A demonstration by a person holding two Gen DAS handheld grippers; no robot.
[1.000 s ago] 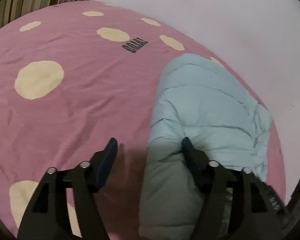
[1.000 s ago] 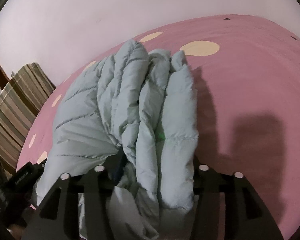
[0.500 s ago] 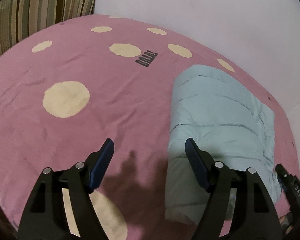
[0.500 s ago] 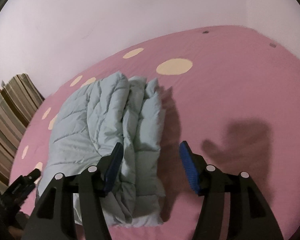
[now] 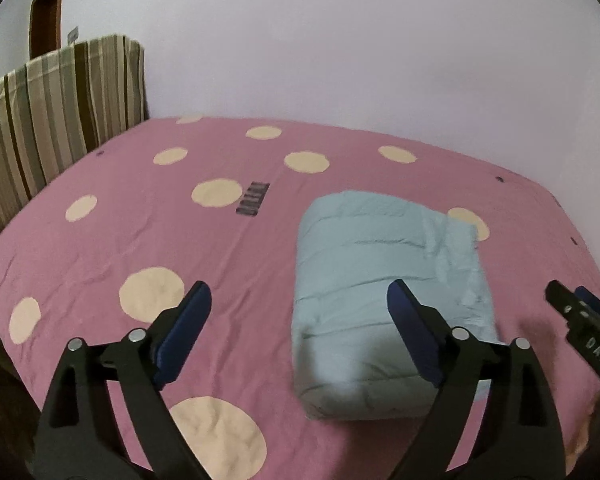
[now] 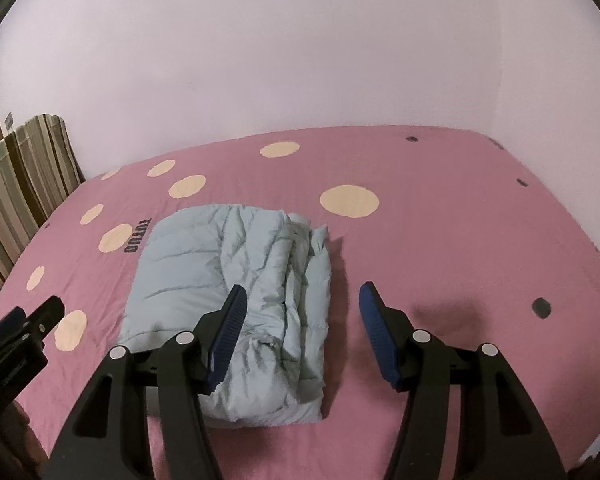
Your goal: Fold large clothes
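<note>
On the pink spotted bed a pale blue padded jacket lies folded into a compact block. Left hand-held gripper is opening, nothing between its pads; right hand-held gripper stands apart, empty. Folding looks finished, though blur hides loose edges; next probably only tidying.

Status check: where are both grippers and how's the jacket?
Left hand-held gripper opening, nothing between its jaws. Right hand-held gripper open, empty, above the bed. Jacket folded, lying flat. Nothing in the way.
</note>
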